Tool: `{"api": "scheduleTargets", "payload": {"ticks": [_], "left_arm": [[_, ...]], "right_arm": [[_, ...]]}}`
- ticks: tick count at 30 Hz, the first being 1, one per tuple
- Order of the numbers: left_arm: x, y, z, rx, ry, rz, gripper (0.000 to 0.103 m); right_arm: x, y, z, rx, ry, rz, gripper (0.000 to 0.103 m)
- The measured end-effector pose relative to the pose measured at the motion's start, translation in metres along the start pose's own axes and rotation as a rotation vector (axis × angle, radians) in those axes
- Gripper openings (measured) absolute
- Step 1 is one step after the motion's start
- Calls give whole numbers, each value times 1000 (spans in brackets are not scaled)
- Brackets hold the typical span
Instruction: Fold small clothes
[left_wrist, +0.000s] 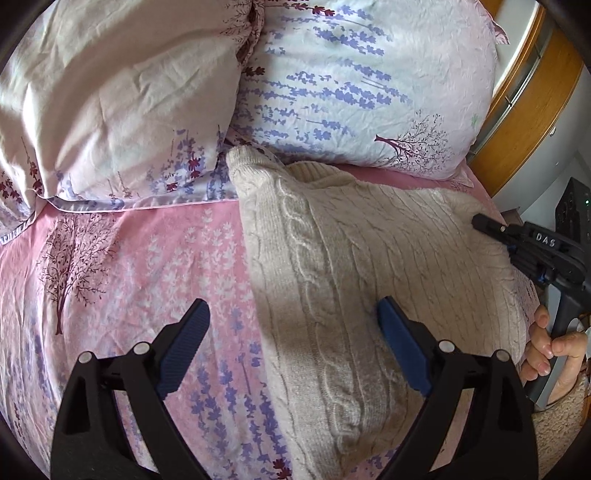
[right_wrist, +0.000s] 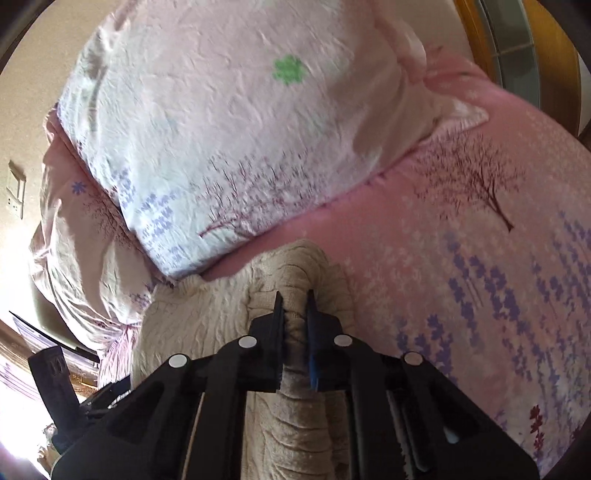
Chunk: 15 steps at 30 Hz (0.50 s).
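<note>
Closest in the left wrist view, the left gripper (left_wrist: 293, 328) hangs with its jaws spread wide and nothing between them, one blue-padded finger over the pink floral bedsheet (left_wrist: 122, 280) and the other over the cream cable-knit sweater (left_wrist: 362, 258). The sweater lies flat on the bed, its ribbed collar end up against the pillows and its long left edge running down the middle of the sheet. Only this view shows the garment laid out as a whole, and only here does the right hand (left_wrist: 550, 350) appear, fingers wrapped around a dark handle at the sweater's right edge. Above it the right gripper (left_wrist: 484, 223) reaches in onto the knit, and the white letters "DAS" can be read on its body. The right wrist view shows what that one cannot: the right gripper (right_wrist: 295, 299) is clenched on a bunched, rolled-up fold of the sweater (right_wrist: 207, 332), the fabric pinched tight between its two fingers and lifted into a ridge. Farther back, two pillows rest at the head of the bed, a pale pink one (left_wrist: 110, 96) on the left and a white one printed with purple flowers (left_wrist: 369, 81) beside it, the latter touching the sweater's collar. Beyond the pillows curves a wooden headboard (left_wrist: 532, 107), and the right wrist view alone catches a wall switch plate (right_wrist: 15, 192) at far left.
</note>
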<state>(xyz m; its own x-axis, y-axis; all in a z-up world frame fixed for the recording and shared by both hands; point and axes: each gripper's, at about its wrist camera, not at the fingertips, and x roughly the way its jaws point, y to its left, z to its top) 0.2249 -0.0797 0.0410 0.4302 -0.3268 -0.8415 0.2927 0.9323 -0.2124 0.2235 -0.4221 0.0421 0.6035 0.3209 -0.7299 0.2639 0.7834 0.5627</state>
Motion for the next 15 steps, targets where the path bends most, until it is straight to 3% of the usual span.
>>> {"api": "scheduleTargets", "payload": {"ticks": [3, 8, 10, 12, 15], "left_arm": [[5, -1, 2, -7, 7, -14, 92], [13, 9, 2, -69, 41, -90, 93], [14, 17, 2, -107, 58, -135, 93], [16, 23, 1, -146, 71, -174, 92], [20, 27, 2, -170, 87, -204, 92]], "right_arm": [[2, 0, 3, 2, -9, -18, 10], [25, -13, -2, 29, 104, -79, 14], [15, -14, -2, 44, 106, -62, 25], [0, -15, -3, 58, 102, -40, 52], [-11, -16, -6, 57, 103, -16, 58]]}}
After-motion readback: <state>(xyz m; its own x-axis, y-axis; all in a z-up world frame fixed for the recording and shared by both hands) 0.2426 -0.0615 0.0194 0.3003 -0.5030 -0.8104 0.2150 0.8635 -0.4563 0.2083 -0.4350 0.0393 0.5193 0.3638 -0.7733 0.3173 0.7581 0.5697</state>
